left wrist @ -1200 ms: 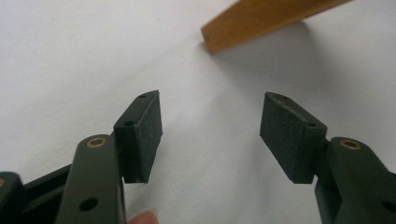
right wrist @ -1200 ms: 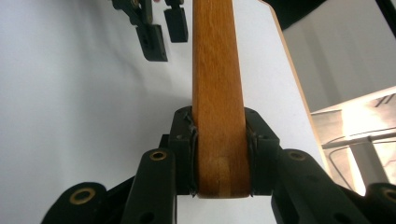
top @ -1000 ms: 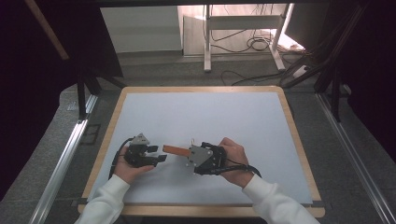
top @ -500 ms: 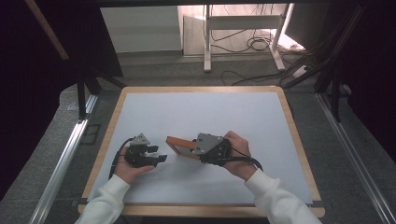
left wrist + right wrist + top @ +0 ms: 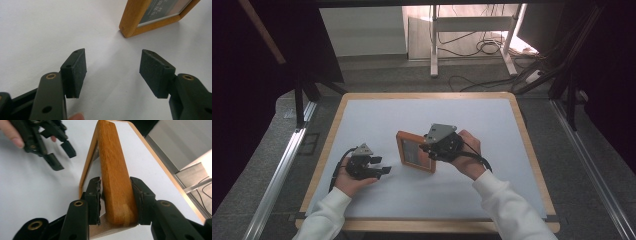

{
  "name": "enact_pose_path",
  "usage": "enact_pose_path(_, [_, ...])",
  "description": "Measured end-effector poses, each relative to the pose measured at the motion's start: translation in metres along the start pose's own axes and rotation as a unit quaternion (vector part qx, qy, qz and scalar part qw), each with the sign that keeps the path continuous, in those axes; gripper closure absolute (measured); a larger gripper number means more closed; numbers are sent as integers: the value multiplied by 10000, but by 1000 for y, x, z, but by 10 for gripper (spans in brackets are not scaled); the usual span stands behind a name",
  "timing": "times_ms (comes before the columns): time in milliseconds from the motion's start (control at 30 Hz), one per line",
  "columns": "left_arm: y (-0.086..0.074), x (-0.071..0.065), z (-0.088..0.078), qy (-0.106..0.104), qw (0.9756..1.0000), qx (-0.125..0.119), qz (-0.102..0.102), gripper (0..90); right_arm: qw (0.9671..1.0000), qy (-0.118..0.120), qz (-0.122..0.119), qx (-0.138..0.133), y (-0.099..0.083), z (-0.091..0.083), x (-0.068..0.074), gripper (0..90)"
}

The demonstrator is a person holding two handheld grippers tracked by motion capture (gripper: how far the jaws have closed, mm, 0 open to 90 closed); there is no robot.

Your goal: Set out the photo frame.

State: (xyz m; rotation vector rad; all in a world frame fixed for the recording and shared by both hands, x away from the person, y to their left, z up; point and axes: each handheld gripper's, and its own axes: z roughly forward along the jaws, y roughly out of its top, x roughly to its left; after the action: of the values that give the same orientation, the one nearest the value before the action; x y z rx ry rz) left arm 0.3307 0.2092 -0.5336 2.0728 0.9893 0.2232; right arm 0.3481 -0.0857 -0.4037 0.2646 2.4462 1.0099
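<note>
A wooden picture frame (image 5: 414,150) with a dark insert stands tilted on the white table top, one edge on the surface. My right gripper (image 5: 432,148) is shut on its right edge; in the right gripper view both pads clamp the thick wooden rim (image 5: 115,180). My left gripper (image 5: 384,169) rests low at the left of the frame, jaws apart with nothing between them. In the left gripper view my left gripper (image 5: 112,67) is open over bare table, and the frame's lower corner (image 5: 132,23) stands just ahead of it.
The white table top (image 5: 492,125) has a wooden rim (image 5: 334,125). Metal rails run along both sides of the table. A stand (image 5: 434,35) and cables lie on the floor beyond the far edge.
My right gripper has turned and lifted the frame from lying nearly flat to standing up on its edge, facing left. The left gripper has stayed in place, open.
</note>
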Motion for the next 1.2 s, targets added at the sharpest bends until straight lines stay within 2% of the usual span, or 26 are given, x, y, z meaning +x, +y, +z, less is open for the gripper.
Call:
enact_pose_path(467, [0,-1,1,-22,10000,-3,10,377,9992,-150,348,109,-6,16,-26,519])
enact_pose_path(633, [0,-1,1,-12,10000,-16,-1,377,9980,-148,600,165,-10,23,-37,485])
enact_pose_path(700, [0,-1,1,-13,10000,-17,-3,377,9979,-154,596,177,-11,24,-38,477])
enact_pose_path(967, [0,-1,1,-2,10000,-22,2,376,9958,-236,846,256,-16,33,-46,424])
enact_pose_path(1200, [0,-2,0,13,10000,-53,-8,373,9956,-263,863,242,-17,36,-46,394])
